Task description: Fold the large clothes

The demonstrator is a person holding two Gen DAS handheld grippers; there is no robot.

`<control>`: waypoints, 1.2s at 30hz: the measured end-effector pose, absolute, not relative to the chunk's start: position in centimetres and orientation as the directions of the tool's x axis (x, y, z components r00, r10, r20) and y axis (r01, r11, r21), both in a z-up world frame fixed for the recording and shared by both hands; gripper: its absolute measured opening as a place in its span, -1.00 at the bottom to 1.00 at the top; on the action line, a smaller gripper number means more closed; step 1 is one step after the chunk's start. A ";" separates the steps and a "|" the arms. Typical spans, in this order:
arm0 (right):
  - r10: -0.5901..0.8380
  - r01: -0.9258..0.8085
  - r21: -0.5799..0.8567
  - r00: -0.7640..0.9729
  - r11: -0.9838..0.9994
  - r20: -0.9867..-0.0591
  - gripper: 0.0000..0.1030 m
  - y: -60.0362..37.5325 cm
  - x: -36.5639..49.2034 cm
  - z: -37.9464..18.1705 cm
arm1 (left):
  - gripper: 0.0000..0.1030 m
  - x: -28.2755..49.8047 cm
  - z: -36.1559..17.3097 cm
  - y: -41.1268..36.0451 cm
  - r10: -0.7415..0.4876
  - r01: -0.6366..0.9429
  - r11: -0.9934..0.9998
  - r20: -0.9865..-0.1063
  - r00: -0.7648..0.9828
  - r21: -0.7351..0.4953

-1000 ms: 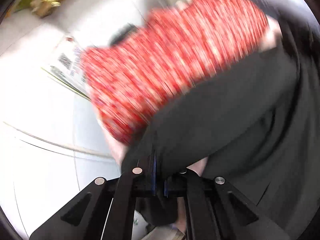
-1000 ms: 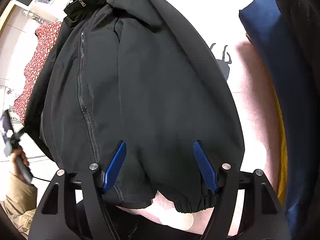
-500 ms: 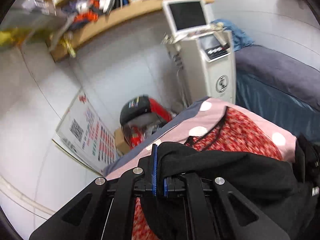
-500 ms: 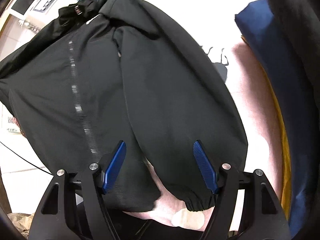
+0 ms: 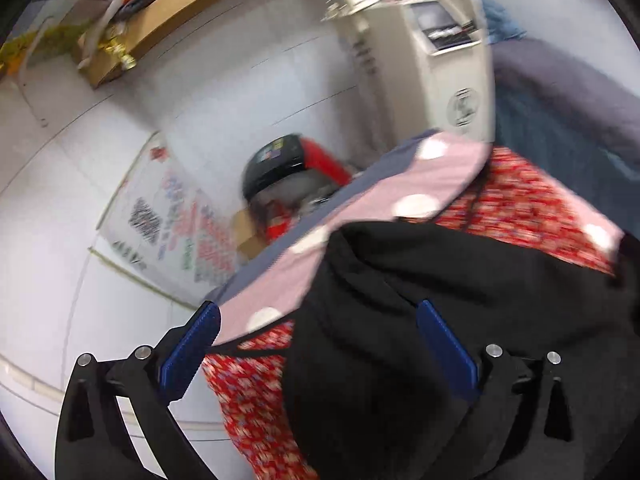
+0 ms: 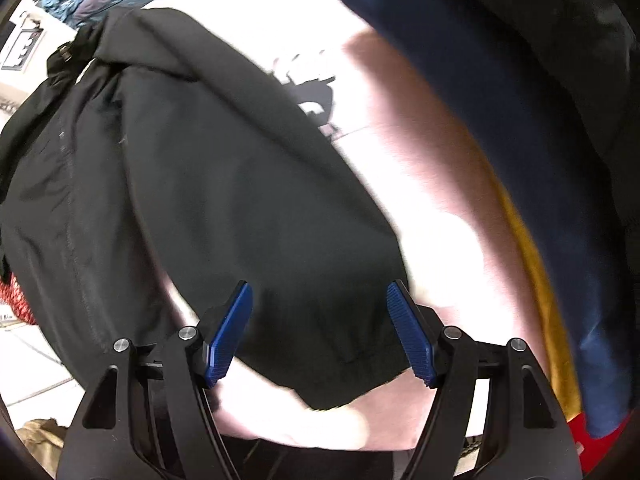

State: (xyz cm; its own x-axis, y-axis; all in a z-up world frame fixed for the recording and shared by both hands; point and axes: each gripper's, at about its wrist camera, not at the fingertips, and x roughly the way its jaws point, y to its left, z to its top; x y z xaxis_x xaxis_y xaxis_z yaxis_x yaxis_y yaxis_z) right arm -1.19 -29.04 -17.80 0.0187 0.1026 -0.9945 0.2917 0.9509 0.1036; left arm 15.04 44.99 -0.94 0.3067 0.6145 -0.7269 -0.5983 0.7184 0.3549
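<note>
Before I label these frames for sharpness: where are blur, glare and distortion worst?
Left wrist view: motion blur smears the red floral cloth and wall poster; fisheye bends the shelf. Right wrist view: the pink bedding is blown out to white, the black jacket soft but readable.

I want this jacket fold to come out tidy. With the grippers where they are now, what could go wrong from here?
The left gripper is opening over the black jacket, so the carried-over part may slump unevenly. It lies on the red floral garment, which could drag along. The open right gripper might pinch the pink cover too.
</note>
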 end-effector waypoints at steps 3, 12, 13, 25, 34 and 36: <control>0.062 0.261 0.057 -0.008 0.964 -0.998 0.36 -30.4 -0.4 -19.3 | 0.88 11.9 -0.3 41.8 0.551 -0.566 0.772 -0.748 0.371 0.288; 0.135 0.126 0.130 -0.032 0.984 -0.990 -0.36 -30.1 -0.8 -22.6 | 0.88 3.3 -8.5 30.2 0.360 -0.405 0.884 -0.891 0.277 0.231; 0.167 0.102 0.163 -0.030 0.981 -0.986 -0.79 -29.5 -0.6 -21.9 | 0.88 2.2 -9.7 29.0 0.342 -0.396 0.890 -0.905 0.254 0.226; 0.204 -0.195 0.124 0.474 0.973 -0.857 -0.92 -28.8 7.5 3.7 | 0.88 -3.8 -13.2 23.8 0.258 -0.426 0.891 -0.946 0.194 0.156; -0.143 -0.045 -0.190 0.497 0.981 -0.856 -0.92 -39.6 17.6 5.4 | 0.88 -7.3 -11.9 27.5 0.299 -0.511 0.841 -0.939 0.170 0.175; -0.160 0.012 -0.170 0.410 0.985 -0.898 -0.92 -41.5 18.6 2.6 | 0.88 -8.2 -12.3 28.3 0.305 -0.525 0.831 -0.941 0.150 0.186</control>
